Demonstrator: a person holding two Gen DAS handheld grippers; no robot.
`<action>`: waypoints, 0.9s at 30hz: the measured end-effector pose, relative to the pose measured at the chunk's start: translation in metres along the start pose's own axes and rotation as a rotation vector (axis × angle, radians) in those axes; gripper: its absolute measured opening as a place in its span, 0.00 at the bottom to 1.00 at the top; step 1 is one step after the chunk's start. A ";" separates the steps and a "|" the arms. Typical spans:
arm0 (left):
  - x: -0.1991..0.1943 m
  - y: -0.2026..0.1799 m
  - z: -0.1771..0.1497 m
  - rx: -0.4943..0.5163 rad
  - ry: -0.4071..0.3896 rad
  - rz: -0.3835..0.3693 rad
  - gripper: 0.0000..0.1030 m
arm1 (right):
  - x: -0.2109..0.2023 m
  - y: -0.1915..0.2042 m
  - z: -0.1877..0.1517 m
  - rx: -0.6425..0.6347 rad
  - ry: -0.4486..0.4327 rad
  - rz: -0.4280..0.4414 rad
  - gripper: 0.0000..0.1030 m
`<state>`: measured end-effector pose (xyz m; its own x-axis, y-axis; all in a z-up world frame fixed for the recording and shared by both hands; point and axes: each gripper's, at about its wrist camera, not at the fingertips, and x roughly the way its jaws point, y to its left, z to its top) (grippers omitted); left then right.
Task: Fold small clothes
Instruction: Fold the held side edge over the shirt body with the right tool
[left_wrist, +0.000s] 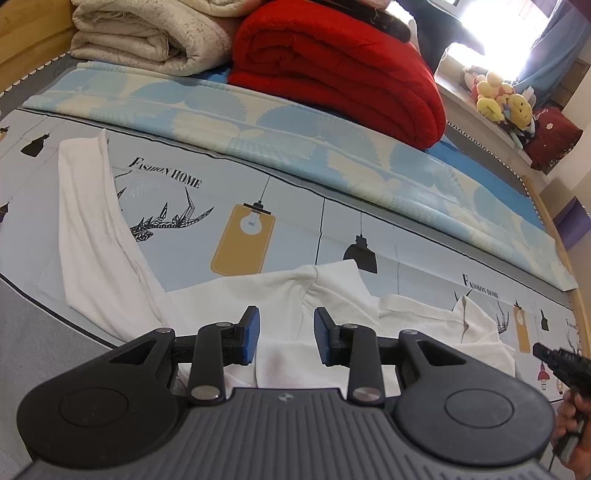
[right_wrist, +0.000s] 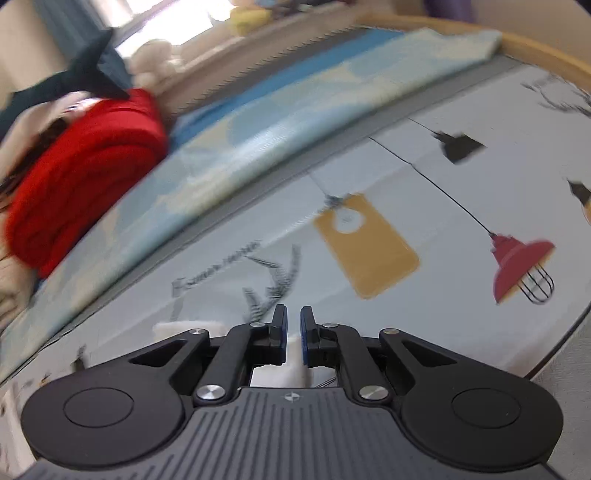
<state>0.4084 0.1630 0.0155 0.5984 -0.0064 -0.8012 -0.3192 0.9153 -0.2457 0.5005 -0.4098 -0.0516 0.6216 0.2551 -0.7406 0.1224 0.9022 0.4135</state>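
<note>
A home bedroom, probably: a wooden-framed bed (left_wrist: 576, 295), rolled red blanket (left_wrist: 343, 70), folded cream quilt (left_wrist: 147, 37) and yellow plush toys (left_wrist: 498, 98) by a bright window.

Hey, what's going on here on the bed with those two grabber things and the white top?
A person is folding a white garment spread on a printed bedsheet, holding a gripper in each hand. The left gripper is over the middle of the garment, jaws partly apart, with cloth showing between them. The right gripper is nearly shut with a bit of white cloth between its pads, though blur makes the grip hard to confirm. One sleeve still lies stretched out. A folded red blanket sits behind.
</note>
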 end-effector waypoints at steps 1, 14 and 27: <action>-0.001 0.001 0.000 -0.001 -0.001 -0.002 0.35 | -0.005 0.004 -0.003 -0.047 0.026 0.043 0.09; -0.024 0.014 -0.003 -0.021 -0.021 -0.023 0.35 | -0.037 -0.011 -0.057 -0.286 0.266 -0.064 0.28; -0.021 0.029 -0.011 0.001 -0.005 0.028 0.37 | -0.021 0.007 -0.077 -0.347 0.264 -0.106 0.11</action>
<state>0.3785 0.1855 0.0191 0.5927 0.0208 -0.8051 -0.3350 0.9154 -0.2230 0.4293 -0.3817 -0.0737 0.3949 0.1943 -0.8979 -0.1196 0.9799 0.1595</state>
